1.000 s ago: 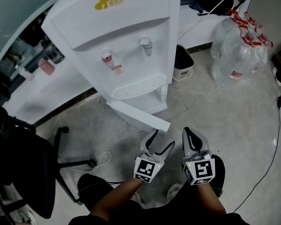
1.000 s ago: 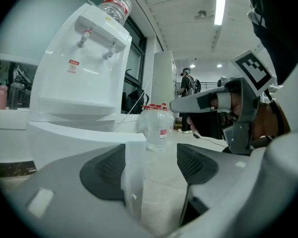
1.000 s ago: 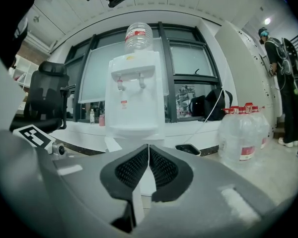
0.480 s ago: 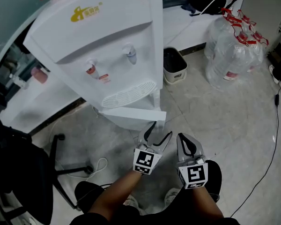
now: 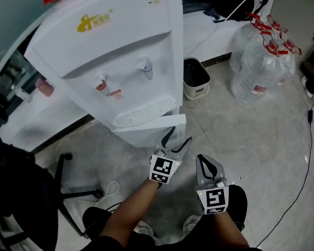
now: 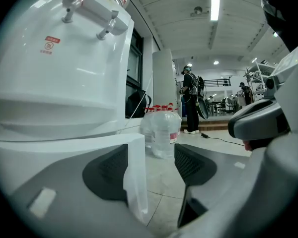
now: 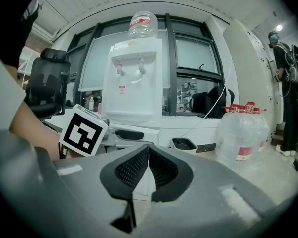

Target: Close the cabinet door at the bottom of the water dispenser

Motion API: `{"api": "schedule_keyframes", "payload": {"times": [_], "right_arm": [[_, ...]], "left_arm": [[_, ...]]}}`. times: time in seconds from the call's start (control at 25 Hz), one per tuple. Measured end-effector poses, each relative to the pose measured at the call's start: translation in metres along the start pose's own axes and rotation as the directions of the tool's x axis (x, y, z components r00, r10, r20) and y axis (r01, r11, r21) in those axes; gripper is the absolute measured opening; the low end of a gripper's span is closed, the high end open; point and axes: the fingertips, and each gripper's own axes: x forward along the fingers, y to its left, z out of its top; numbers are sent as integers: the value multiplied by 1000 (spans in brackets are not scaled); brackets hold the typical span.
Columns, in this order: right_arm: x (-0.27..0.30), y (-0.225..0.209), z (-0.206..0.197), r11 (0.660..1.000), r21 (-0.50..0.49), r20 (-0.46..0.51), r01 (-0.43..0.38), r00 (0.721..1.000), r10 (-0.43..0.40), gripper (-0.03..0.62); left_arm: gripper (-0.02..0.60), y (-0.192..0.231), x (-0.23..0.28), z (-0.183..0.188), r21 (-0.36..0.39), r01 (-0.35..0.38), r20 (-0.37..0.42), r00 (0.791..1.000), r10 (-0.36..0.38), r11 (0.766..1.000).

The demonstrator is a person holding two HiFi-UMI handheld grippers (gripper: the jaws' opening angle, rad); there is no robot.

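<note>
1. Cabinet door (image 5: 153, 125), centre of head view: white, at the foot of the water dispenser (image 5: 120, 46), slightly ajar, free edge towards the right.
2. Left gripper (image 5: 178, 140): jaws wide and closing, the door's free edge between them, close to the left-hand pad (image 6: 107, 170), far pad clear.
3. Right gripper (image 5: 206, 163): jaws together, empty, lower right of the left one, apart from the door.
4. Water jugs (image 5: 261, 61): upper right, on the floor.

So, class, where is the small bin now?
In the head view, the bin stands on the floor just right of the dispenser, between it and the water bottles.
</note>
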Motion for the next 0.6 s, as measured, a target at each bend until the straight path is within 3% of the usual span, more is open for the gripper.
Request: {"api": "schedule_keyframes", "payload": {"times": [0.4, 0.6], "right_arm": [[5, 3, 0, 1000, 16, -5, -10, 1000, 11, 11], [4, 5, 0, 1000, 20, -10, -9, 1000, 9, 11]], "left_arm": [[344, 29, 24, 2, 1, -53, -12, 999, 53, 999], [397, 51, 26, -1, -7, -95, -22, 995, 95, 995]]}}
